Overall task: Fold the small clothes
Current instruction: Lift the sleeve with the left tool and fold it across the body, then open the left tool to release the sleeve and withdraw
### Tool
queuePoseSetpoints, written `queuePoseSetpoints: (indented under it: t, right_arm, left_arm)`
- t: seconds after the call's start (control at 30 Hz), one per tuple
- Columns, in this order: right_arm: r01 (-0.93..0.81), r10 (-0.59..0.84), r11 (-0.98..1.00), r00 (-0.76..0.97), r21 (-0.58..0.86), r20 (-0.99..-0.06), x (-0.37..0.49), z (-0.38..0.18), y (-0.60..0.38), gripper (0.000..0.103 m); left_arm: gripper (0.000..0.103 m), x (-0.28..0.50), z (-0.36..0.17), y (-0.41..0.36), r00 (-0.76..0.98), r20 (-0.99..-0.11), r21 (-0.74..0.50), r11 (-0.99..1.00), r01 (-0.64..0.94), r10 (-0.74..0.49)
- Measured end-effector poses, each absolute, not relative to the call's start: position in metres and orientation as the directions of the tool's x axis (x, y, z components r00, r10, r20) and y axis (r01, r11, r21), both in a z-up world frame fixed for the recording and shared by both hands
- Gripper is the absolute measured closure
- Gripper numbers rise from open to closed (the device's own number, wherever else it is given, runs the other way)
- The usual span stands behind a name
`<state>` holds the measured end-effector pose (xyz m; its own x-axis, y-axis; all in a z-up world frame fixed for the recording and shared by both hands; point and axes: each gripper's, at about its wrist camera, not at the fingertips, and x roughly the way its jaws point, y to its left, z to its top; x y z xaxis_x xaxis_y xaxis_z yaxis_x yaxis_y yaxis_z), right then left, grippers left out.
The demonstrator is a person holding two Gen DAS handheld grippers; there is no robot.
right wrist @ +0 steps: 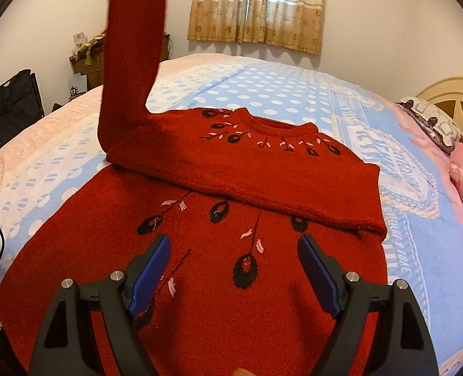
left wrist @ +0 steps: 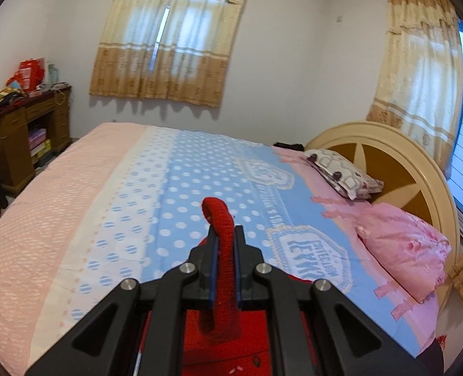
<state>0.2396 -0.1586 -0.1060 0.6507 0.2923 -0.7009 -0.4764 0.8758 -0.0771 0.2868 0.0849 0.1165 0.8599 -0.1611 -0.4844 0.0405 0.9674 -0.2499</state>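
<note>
Left wrist: gripper (left wrist: 225,244) clamping sweater (left wrist: 222,269) (lettering illegible).

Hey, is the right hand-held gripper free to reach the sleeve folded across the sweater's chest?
Probably yes. The right hand-held gripper is open and holds nothing, hovering over the red sweater. The folded sleeve lies just ahead with nothing between. The left hand-held gripper holds the other sleeve up, off to the side.

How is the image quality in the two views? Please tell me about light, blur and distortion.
Left wrist view: daylight glows through the curtains, the far room is a little soft, and the fisheye bends the bed edge. Right wrist view: even light, the red sweater sharp, the lifted sleeve slightly blurred, dark corners around the circle.
</note>
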Motion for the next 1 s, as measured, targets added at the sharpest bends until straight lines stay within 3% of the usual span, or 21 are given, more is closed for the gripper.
queuePoseSetpoints:
  t: [0.37, 0.73, 0.8, 0.87, 0.93, 1.0]
  right_arm:
    - [-0.469, 0.301, 0.882, 0.621, -0.035, -0.724, 0.245, -0.112, -0.164, 0.020]
    - [-0.474, 0.309, 0.881, 0.586, -0.007, -0.749, 0.248, -0.119, -0.165, 0.020]
    - [-0.476, 0.309, 0.879, 0.582, -0.007, -0.752, 0.248, -0.121, -0.165, 0.020]
    - [-0.477, 0.310, 0.879, 0.578, -0.004, -0.755, 0.248, -0.123, -0.164, 0.020]
    - [-0.477, 0.310, 0.879, 0.573, -0.001, -0.758, 0.249, -0.124, -0.164, 0.020]
    - [-0.478, 0.310, 0.878, 0.567, 0.002, -0.764, 0.250, -0.125, -0.163, 0.020]
  left_arm:
    - [0.095, 0.333, 0.077, -0.004, 0.782, -0.571, -0.226, 0.964, 0.141, -0.248]
    - [0.094, 0.375, -0.012, -0.074, 0.632, -0.726, -0.186, 0.962, 0.199, -0.271]
    - [0.086, 0.377, -0.020, -0.082, 0.600, -0.744, -0.195, 0.954, 0.227, -0.295]
    - [0.085, 0.375, -0.020, -0.086, 0.592, -0.742, -0.201, 0.946, 0.253, -0.316]
    - [0.073, 0.369, -0.015, -0.087, 0.603, -0.729, -0.182, 0.941, 0.284, -0.323]
    - [0.043, 0.357, -0.009, -0.078, 0.641, -0.709, -0.132, 0.949, 0.287, -0.293]
